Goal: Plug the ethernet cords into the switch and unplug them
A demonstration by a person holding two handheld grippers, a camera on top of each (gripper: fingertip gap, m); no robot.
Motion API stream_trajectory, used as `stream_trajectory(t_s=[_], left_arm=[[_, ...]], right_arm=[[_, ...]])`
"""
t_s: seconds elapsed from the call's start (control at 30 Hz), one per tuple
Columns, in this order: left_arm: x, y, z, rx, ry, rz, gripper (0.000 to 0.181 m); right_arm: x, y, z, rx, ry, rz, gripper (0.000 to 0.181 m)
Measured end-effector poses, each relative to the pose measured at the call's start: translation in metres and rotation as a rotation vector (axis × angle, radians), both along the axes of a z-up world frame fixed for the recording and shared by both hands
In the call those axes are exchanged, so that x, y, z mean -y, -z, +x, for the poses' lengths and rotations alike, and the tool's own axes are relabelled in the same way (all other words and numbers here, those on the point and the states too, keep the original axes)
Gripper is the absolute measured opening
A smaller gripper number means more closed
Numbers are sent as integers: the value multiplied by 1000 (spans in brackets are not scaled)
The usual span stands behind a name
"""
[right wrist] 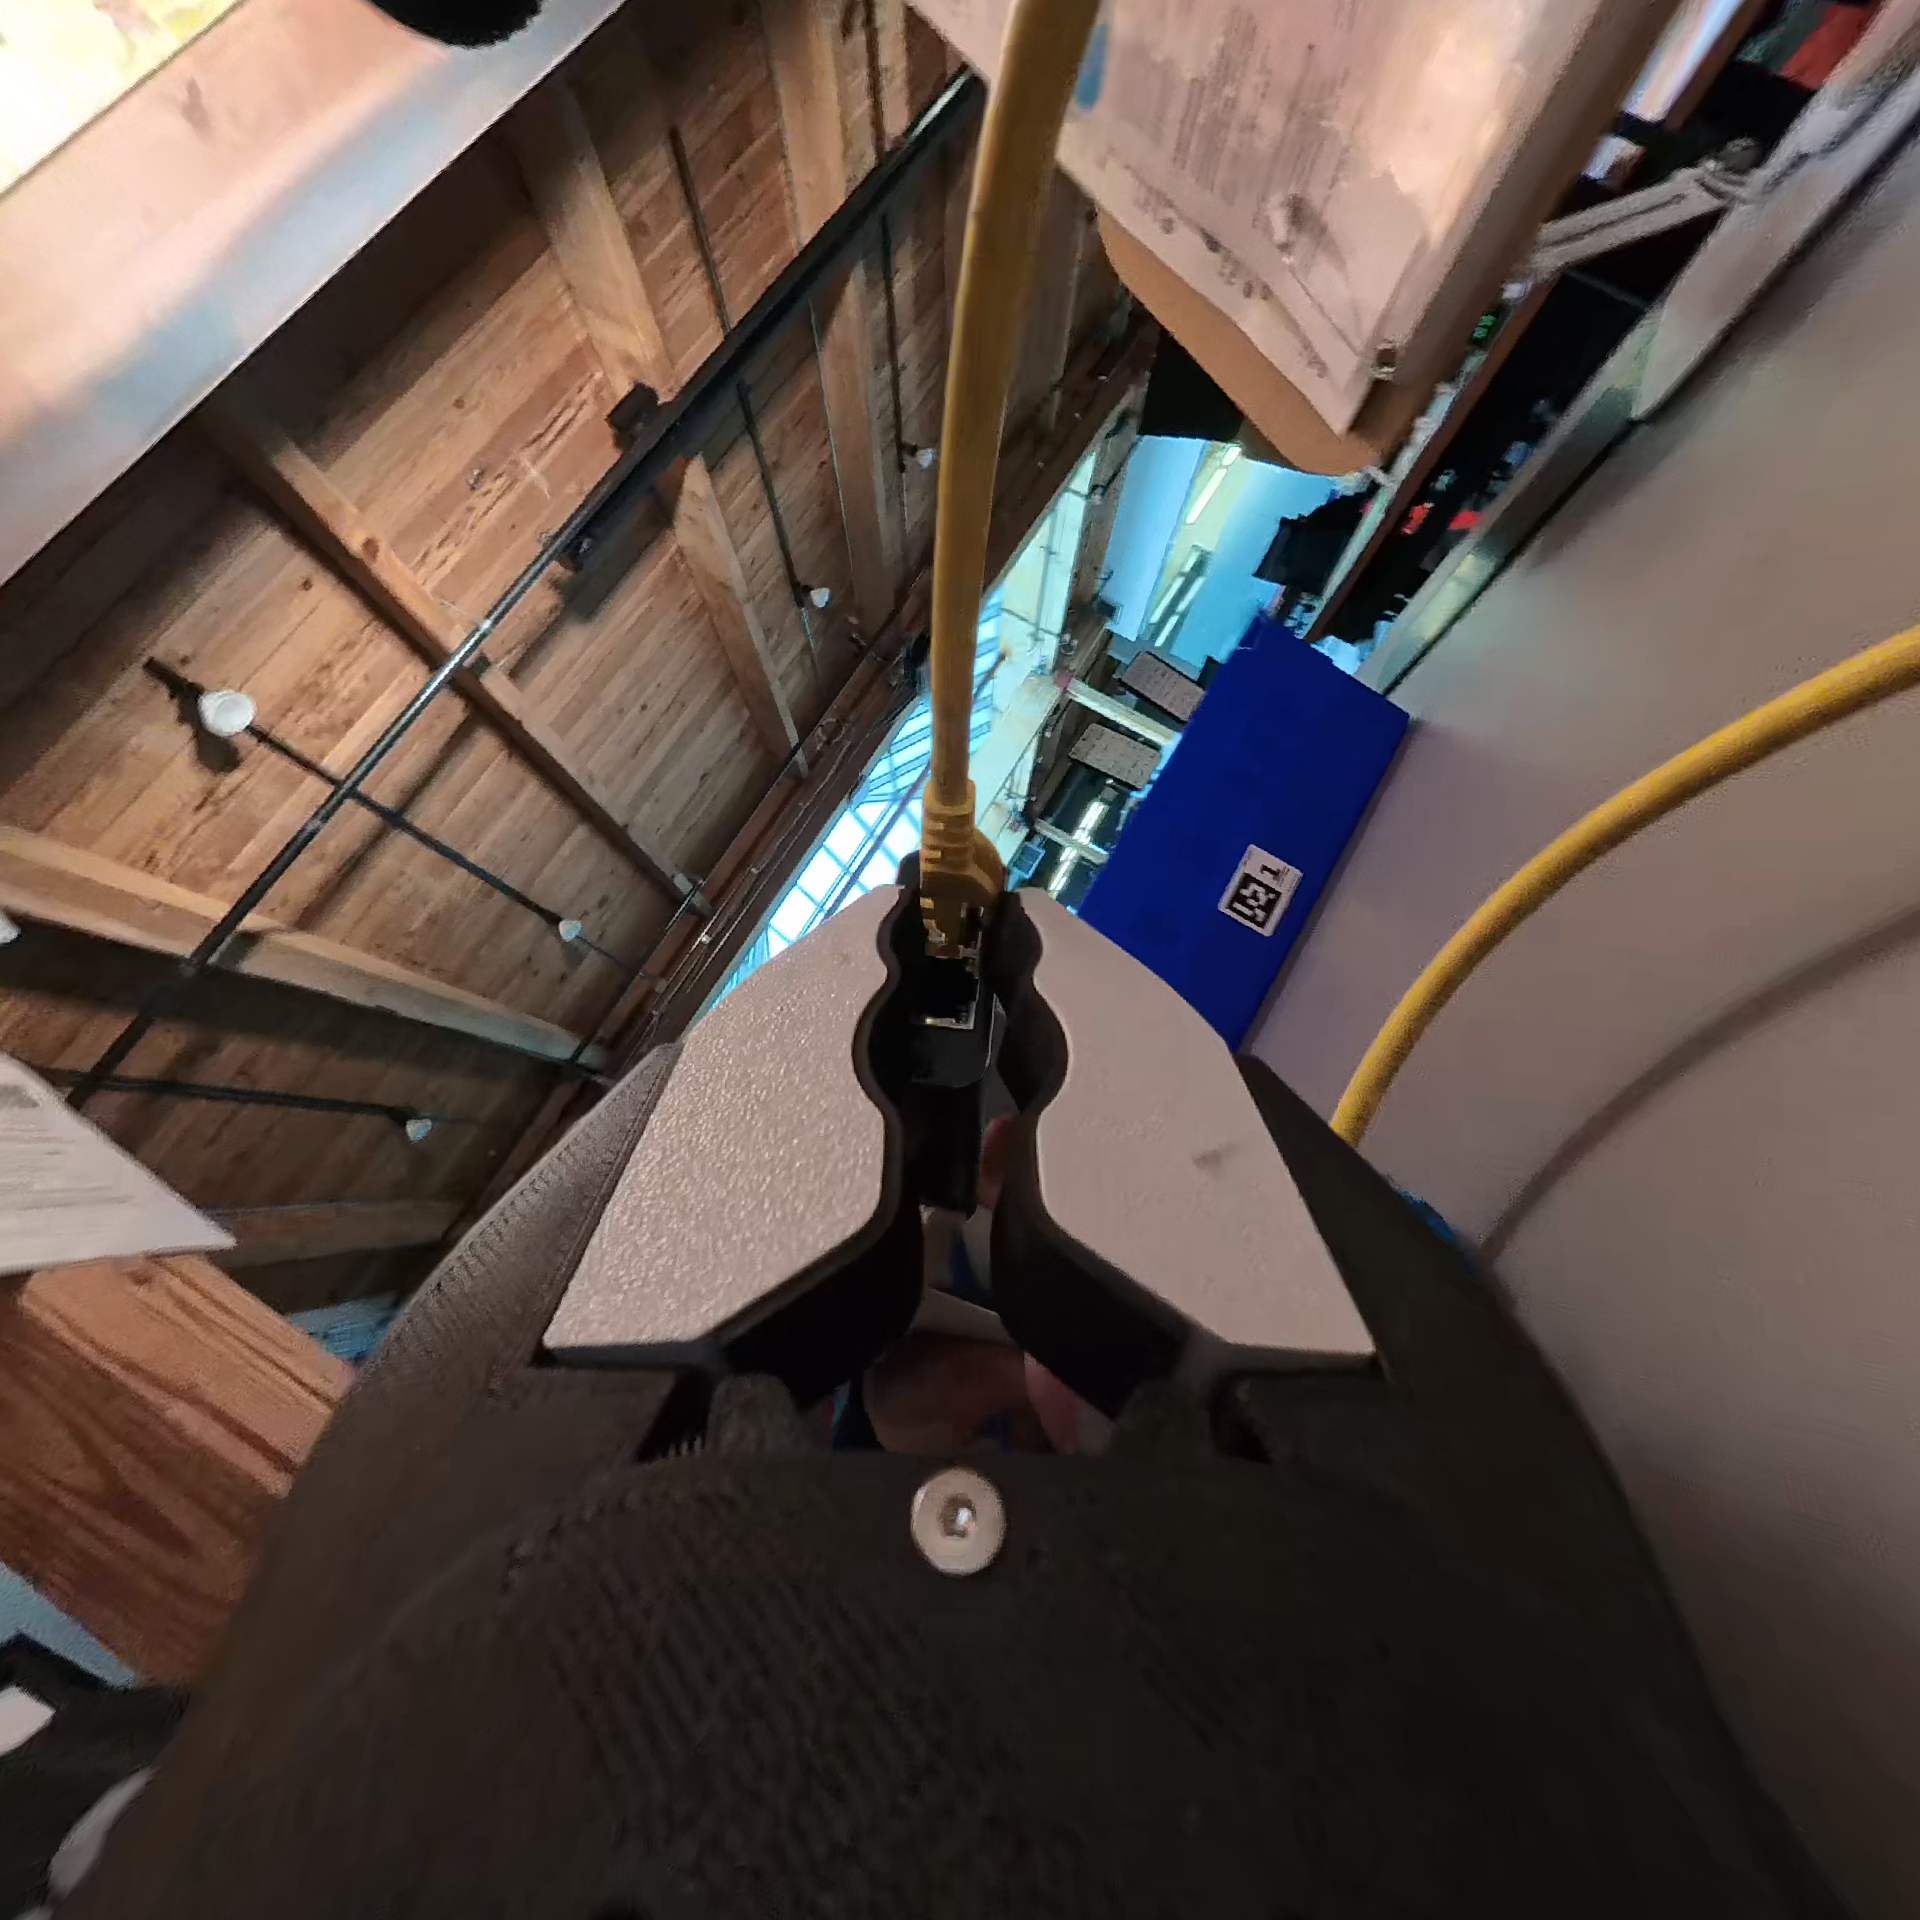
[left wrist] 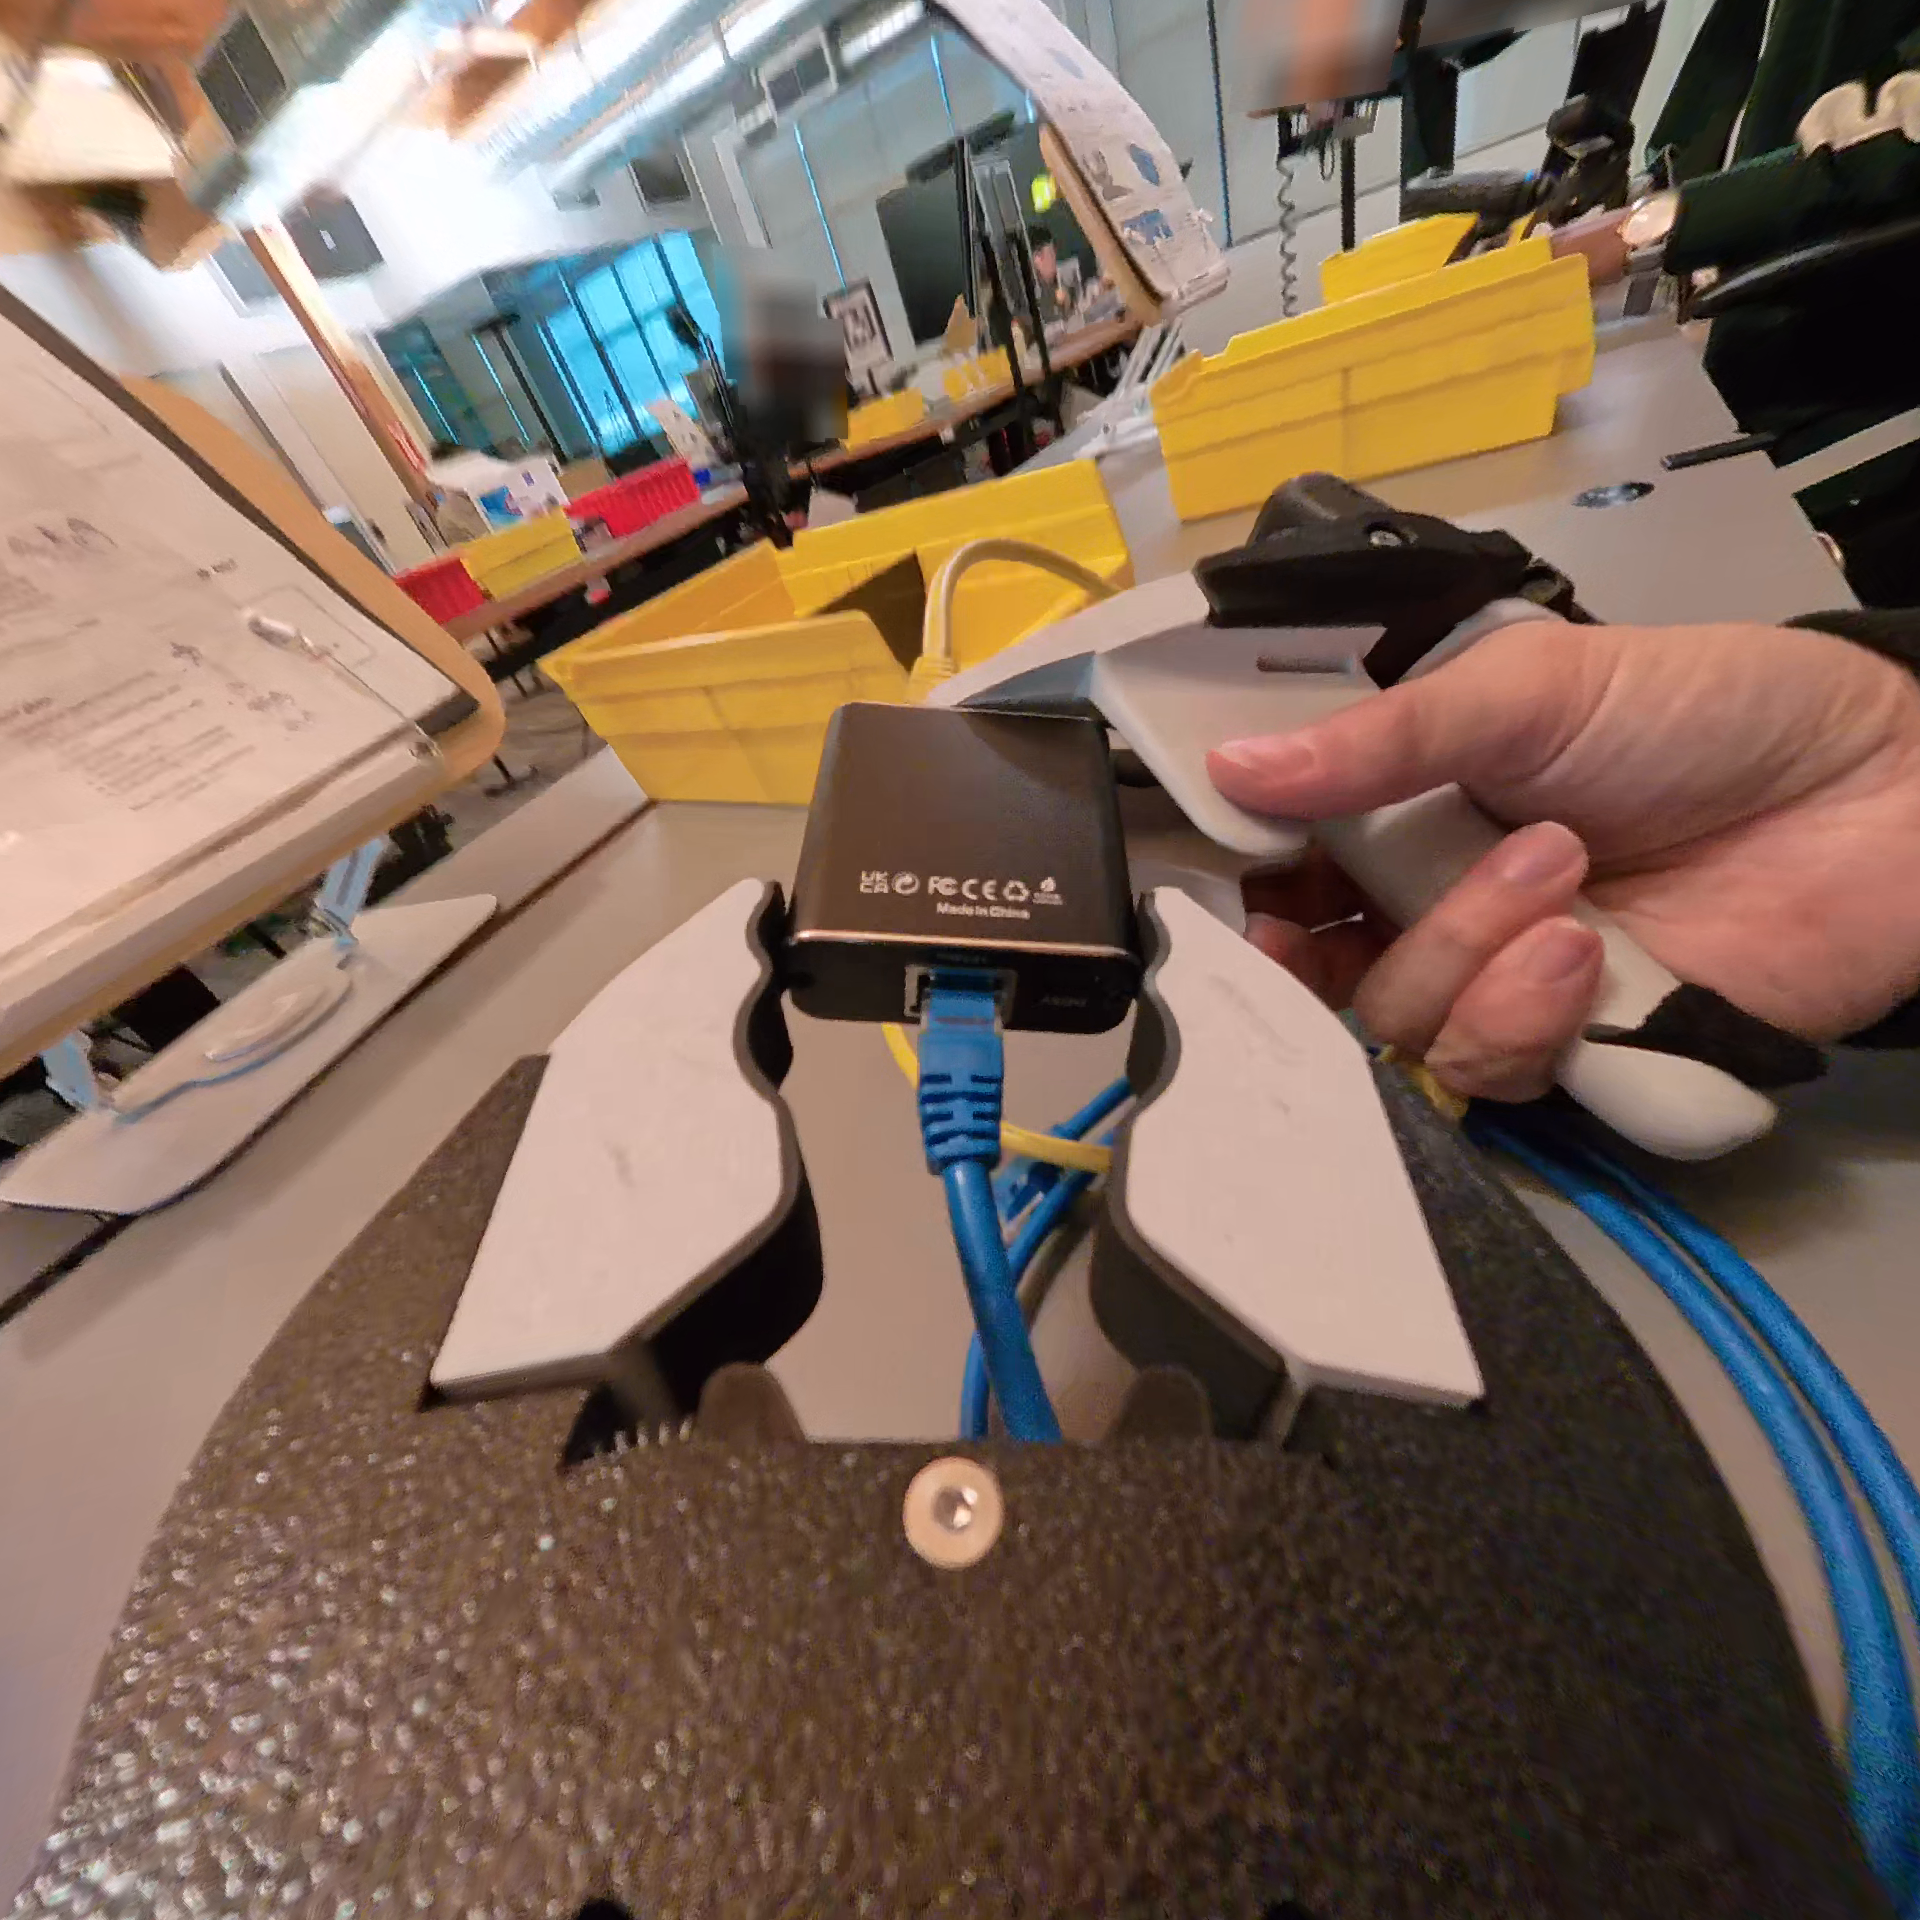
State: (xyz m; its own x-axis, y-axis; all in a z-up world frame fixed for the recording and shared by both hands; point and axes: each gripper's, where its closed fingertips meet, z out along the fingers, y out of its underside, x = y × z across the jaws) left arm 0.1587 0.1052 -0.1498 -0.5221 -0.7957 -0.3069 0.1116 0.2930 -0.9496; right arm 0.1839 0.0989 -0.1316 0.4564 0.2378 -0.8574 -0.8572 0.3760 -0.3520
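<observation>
A small black switch (left wrist: 966,821) is pinched at its near end between the fingertips of my left gripper (left wrist: 961,914), held above the table. A blue ethernet cord (left wrist: 961,1049) is plugged into its near port and runs back between my fingers. My right gripper (left wrist: 997,696), held by a hand (left wrist: 1610,831), reaches in from the right at the switch's far end. In the right wrist view, the right gripper (right wrist: 951,904) is shut on the plug of a yellow cord (right wrist: 966,520), which sits at a port of the switch (right wrist: 951,1039), seen edge-on between the fingers.
Yellow bins (left wrist: 727,686) stand just behind the switch, and more (left wrist: 1371,405) lie at the back right. A tilted board with a paper sheet (left wrist: 156,665) is at the left. Loops of blue cord (left wrist: 1766,1403) lie on the grey table (left wrist: 312,1299). A blue bin (right wrist: 1247,810) shows in the right wrist view.
</observation>
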Motion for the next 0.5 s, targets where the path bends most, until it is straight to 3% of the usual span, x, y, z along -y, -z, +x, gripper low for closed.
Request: stream_trajectory(t_s=[0.3, 0.5], left_arm=[[-5, -12, 2, 115, -85, 49, 63], [-5, -10, 3, 84, -72, -2, 63]], right_arm=[[-4, -18, -1, 87, -8, 59, 14], [-5, -20, -1, 119, 5, 41, 14]])
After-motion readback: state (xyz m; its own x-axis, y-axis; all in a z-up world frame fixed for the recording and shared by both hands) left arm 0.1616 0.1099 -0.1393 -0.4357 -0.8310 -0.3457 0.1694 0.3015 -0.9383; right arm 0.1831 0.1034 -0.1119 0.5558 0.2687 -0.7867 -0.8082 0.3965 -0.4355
